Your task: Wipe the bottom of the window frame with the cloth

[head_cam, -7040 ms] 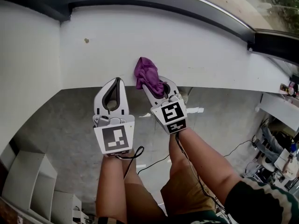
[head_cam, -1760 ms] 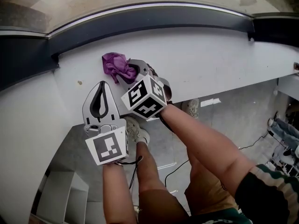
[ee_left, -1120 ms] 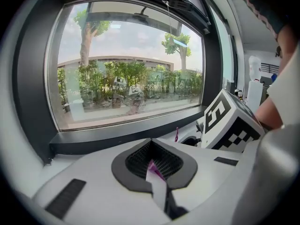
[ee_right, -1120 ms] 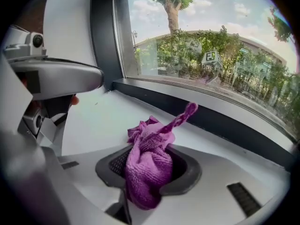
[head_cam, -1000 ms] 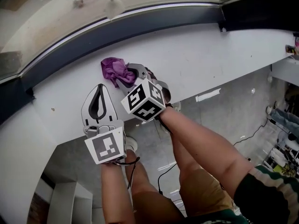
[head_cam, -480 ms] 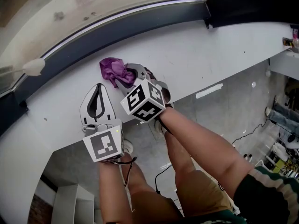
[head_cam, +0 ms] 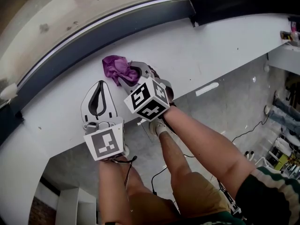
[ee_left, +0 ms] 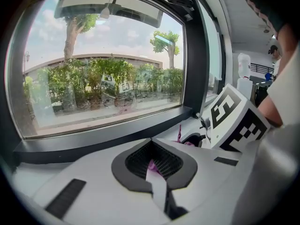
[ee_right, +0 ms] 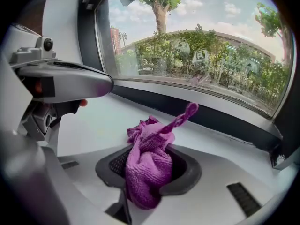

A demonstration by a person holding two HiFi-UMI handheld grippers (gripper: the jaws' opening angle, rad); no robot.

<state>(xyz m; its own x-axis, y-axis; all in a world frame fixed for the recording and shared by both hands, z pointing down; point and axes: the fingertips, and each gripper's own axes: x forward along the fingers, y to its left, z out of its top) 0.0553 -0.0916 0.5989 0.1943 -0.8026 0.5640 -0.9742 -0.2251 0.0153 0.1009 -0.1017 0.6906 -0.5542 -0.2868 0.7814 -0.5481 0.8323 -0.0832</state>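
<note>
White sill (head_cam: 211, 46) runs under the window, with the dark bottom bar of the window frame (head_cam: 117, 27) along its far edge and the glass (head_cam: 70, 8) beyond that.

The right gripper (head_cam: 127, 75) has its jaws clamped on the purple cloth (head_cam: 115, 67). The cloth is bunched into a wad that bulges out in front of the jaws, with one twisted tail sticking up. The gripper leans to the far left over the sill, so the wad sits just on the near side of the dark bar. From the right gripper view the cloth looks apart from the bar, with a strip of white sill between them. Whether the wad presses on the sill I cannot tell.

The left gripper (head_cam: 100, 84) hangs just to the near left of the right one, over the near part of the sill. Its jaws are pressed together at the tips and it carries nothing I can name. A small purple fleck shows in the hollow between them, too small to identify.

As for progress, the cloth is in hand and brought up close to the frame, so the pick-up is done. The wiping itself seems barely begun or not yet on target, since the cloth is not on the bar. No clean or dirty stretch shows on the frame, so the whole length to the right and the left end appear still to do.
</note>
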